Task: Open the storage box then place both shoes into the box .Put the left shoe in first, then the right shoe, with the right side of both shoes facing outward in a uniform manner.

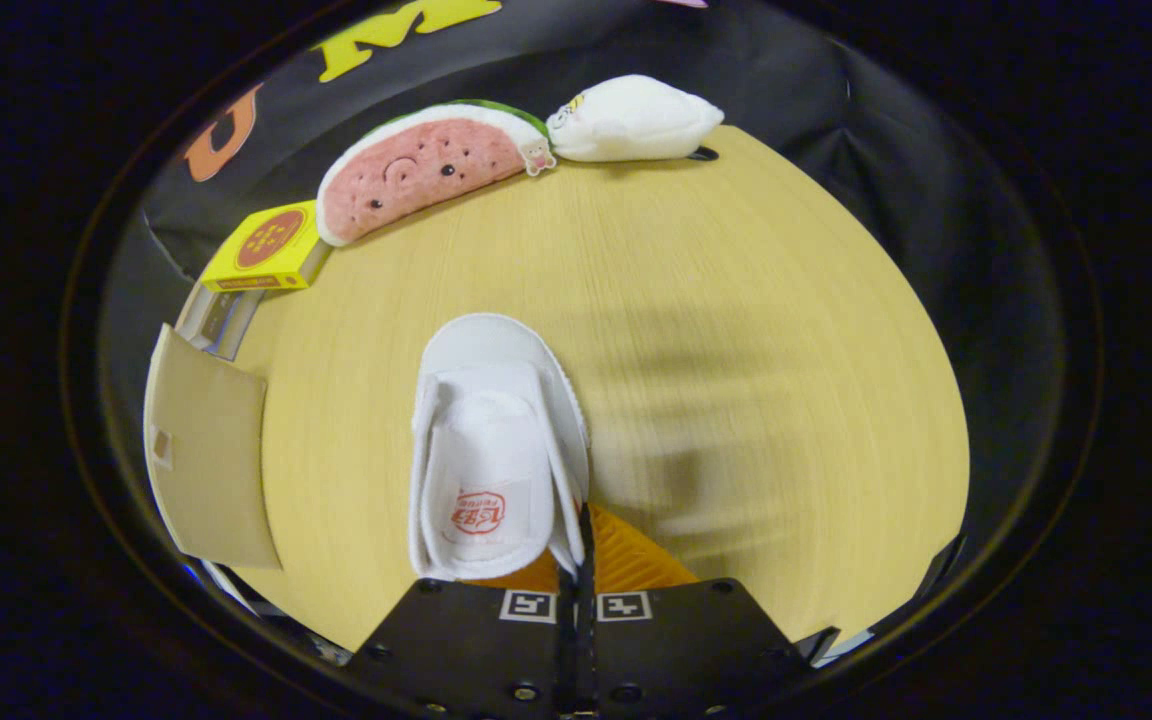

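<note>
Tongs point(581, 545) clamped on slipper point(496, 450) over wooden table point(736, 330).

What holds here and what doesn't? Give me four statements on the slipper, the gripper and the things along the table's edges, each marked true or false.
1. The gripper is shut on one side edge of the white slipper. True.
2. A watermelon plush lies at the far edge of the table. True.
3. The yellow box sits on the slipper. False: it sits at the table's edge, beside the watermelon plush.
4. The white plush lies between the fingers. False: it lies far beyond them, next to the watermelon plush.
</note>
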`<state>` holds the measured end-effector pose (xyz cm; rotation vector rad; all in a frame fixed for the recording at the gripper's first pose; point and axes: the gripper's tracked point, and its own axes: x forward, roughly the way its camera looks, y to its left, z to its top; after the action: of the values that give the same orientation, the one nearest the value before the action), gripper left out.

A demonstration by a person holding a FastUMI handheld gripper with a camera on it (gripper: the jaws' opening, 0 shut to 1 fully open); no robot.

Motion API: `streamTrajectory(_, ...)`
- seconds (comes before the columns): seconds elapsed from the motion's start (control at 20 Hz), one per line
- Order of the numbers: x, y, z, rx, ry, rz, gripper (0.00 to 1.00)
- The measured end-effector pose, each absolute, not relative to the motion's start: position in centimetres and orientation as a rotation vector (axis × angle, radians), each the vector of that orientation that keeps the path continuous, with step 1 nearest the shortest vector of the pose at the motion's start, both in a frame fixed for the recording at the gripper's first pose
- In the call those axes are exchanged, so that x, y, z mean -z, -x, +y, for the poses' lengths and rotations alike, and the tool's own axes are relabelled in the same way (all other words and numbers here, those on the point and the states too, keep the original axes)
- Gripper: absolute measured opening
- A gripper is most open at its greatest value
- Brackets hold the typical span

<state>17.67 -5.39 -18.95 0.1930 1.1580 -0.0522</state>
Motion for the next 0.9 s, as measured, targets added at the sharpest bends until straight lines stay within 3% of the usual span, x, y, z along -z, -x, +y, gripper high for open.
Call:
streamTrajectory(0.25, 14.6, -16.5, -3.5, 0.082, -0.295, 1.105, 0.0)
streamTrajectory(0.9, 0.4, -12.3, 12.2, -0.084, -0.211, 1.038, 0.0)
